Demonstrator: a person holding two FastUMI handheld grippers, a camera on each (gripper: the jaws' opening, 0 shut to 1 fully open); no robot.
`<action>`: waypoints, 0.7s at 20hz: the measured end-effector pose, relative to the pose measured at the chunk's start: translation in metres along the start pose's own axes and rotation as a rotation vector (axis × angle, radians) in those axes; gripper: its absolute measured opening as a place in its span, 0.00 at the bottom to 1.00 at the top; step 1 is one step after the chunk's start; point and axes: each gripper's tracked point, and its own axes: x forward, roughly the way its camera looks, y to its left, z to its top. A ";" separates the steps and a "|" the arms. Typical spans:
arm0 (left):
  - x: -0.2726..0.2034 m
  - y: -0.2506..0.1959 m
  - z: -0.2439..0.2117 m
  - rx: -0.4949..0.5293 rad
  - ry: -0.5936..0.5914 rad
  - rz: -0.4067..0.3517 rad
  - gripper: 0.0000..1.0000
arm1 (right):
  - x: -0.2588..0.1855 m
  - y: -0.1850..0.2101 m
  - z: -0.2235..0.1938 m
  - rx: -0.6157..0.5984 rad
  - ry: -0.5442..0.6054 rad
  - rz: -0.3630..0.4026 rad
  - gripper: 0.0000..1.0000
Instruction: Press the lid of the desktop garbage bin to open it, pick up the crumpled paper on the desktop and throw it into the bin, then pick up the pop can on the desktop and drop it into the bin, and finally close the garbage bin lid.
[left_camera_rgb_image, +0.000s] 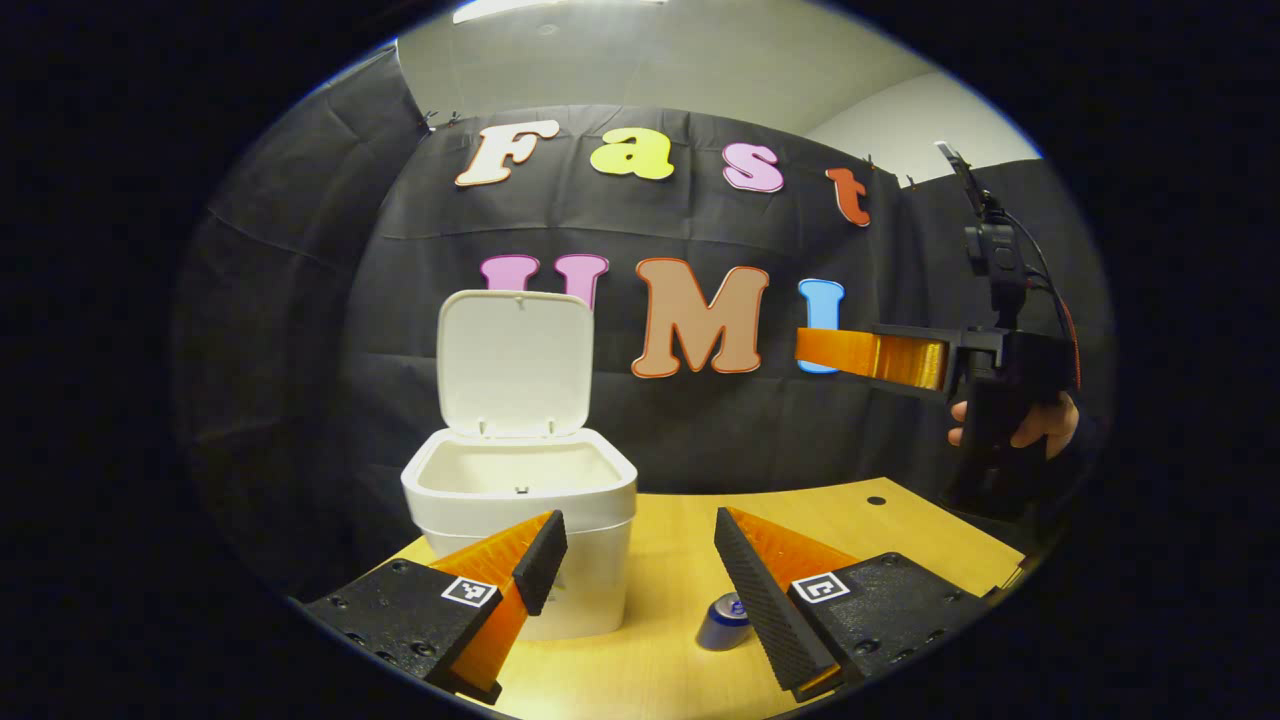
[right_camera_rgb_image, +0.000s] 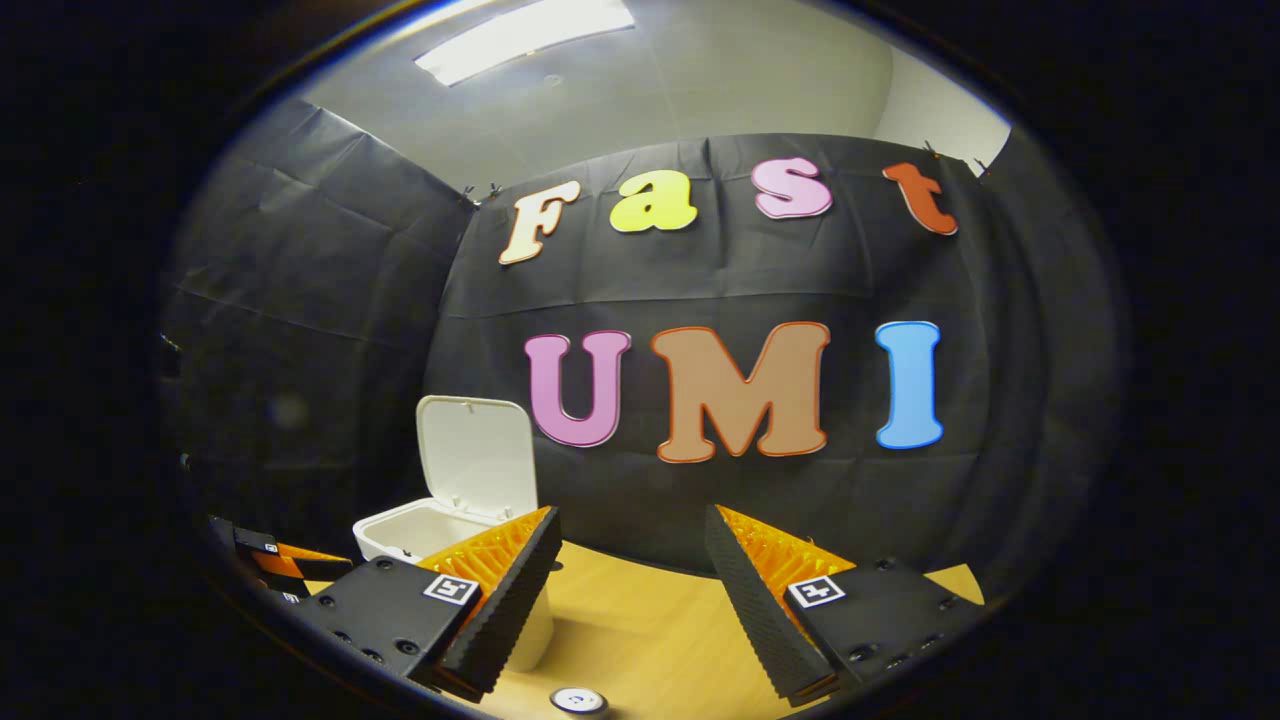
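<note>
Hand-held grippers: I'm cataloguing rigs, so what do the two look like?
Left hand-held gripper: wedge-shaped ribbed fingers on black bolted blocks carrying small square black-and-white markers. Right hand-held gripper: the same build; seen from the left gripper view it has a black body, a cable and a top-mounted black device.

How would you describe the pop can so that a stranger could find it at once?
Start at the white bin with its lid raised, standing on the wooden table. The pop can stands upright on the table beside it. It is small, blue and metallic, unlike the big white bin.

The garbage bin (left_camera_rgb_image: 520, 500) and its raised lid (left_camera_rgb_image: 515, 362) are white, the pop can (left_camera_rgb_image: 724, 622) blue, the desktop (left_camera_rgb_image: 670, 560) pale wood.
</note>
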 end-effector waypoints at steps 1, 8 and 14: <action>0.005 -0.011 -0.002 -0.004 0.004 -0.022 0.91 | -0.009 -0.016 -0.003 0.004 0.005 -0.031 0.96; 0.039 -0.075 -0.025 0.009 0.048 -0.146 0.91 | -0.066 -0.105 -0.022 0.058 0.044 -0.215 0.96; 0.068 -0.104 -0.078 0.018 0.187 -0.196 0.91 | -0.111 -0.152 -0.045 0.078 0.092 -0.336 0.96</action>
